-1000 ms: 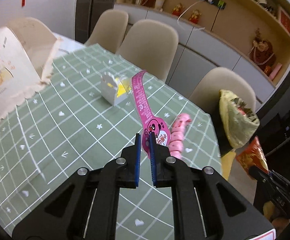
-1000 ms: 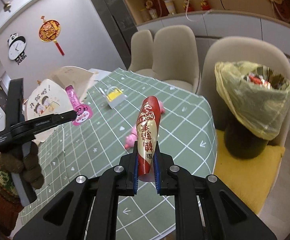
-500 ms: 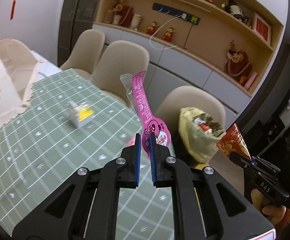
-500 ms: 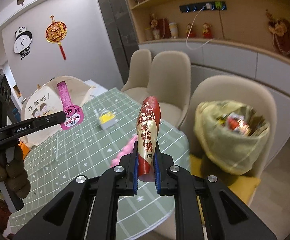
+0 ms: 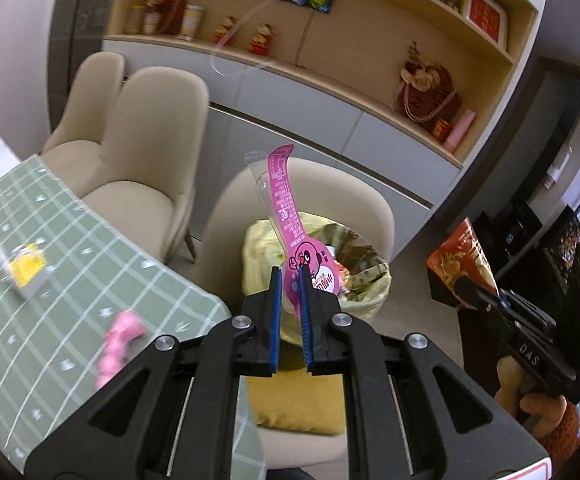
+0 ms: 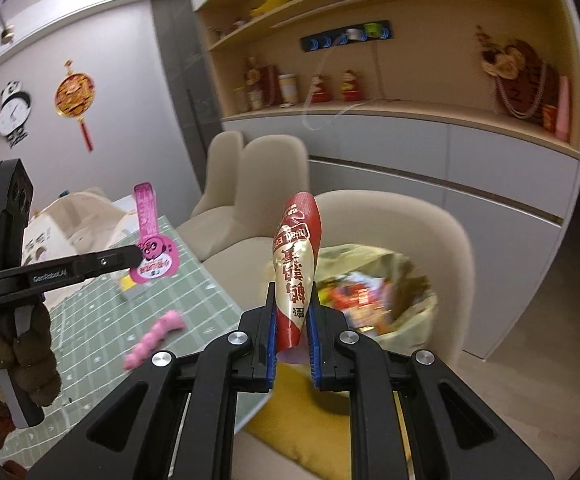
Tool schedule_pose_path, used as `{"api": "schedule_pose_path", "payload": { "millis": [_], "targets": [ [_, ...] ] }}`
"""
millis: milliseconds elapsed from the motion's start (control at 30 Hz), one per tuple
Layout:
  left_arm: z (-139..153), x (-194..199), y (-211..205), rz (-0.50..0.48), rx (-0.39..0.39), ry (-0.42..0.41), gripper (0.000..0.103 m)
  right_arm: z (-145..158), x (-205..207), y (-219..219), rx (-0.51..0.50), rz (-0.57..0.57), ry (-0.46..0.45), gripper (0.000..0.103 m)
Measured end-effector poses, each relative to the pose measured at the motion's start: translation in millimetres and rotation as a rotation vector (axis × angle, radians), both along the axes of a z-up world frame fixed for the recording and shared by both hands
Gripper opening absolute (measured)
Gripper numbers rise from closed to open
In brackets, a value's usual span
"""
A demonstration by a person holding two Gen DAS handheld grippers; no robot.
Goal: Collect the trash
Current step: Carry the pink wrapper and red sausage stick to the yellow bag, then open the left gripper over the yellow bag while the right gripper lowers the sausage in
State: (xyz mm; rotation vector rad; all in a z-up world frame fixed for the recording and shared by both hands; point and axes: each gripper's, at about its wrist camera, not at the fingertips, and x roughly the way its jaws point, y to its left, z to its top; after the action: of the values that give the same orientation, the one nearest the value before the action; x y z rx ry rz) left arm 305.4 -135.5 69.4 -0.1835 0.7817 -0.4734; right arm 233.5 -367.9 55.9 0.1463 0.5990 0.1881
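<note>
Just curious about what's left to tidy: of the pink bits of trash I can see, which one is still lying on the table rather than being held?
The bumpy pink wrapper on the green tablecloth; the flat pink label is clamped in the left gripper.

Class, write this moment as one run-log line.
left gripper: shut on pink wrapper | right gripper: shut on red wrapper | trash bin: ahead, on chair

We see a counter under a green checked cloth. On it lie a small white-and-yellow box and, nearer the rounded edge, a knobbly pink wrapper; the two are well apart.
</note>
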Motion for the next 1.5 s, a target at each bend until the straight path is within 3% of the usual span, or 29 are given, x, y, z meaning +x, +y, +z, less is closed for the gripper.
{"api": "schedule_pose_path", "payload": {
  "millis": [167,333,567,700,800,1200,1367,1500],
  "targets": [
    [-18.3,43.4,-54.6,-0.059,0.004,0.054,0.008,-11.4,31.3,-54.2,0.032,-0.037,0.012,0.014],
    [-57.2,91.8,-95.2,-0.056,0.011,0.164,0.008,-25.2,63.2,-93.9,0.067,-0.052,0.036,0.014],
    [-89.5,131.2,-106.4,0.0,0.049,0.208,0.008,-48.5,103.3,-114.8,0.08,-0.007,0.098,0.014],
    [-89.0,131.5,-84.5,0.038,0.025,0.222,0.008,-61.1,119.5,-116.3,0.101,0.016,0.122,0.014],
    [-86.6,127.9,-67.6,0.064,0.077,0.19,0.008,-65.3,126.7,-111.0,0.114,0.034,0.125,0.014],
    [-108.9,89.1,-19.2,0.161,0.087,0.232,0.008,-78.2,144.1,-73.7,0.102,0.145,0.168,0.014],
    [-108.3,71.0,-6.2,0.199,0.081,0.243,0.008,-95.7,156.3,-58.0,0.113,0.194,0.223,0.014],
    [-100.1,54.9,1.0,0.238,0.082,0.227,0.008,-120.4,176.0,-44.0,0.15,0.244,0.319,0.014]
  ]
}}
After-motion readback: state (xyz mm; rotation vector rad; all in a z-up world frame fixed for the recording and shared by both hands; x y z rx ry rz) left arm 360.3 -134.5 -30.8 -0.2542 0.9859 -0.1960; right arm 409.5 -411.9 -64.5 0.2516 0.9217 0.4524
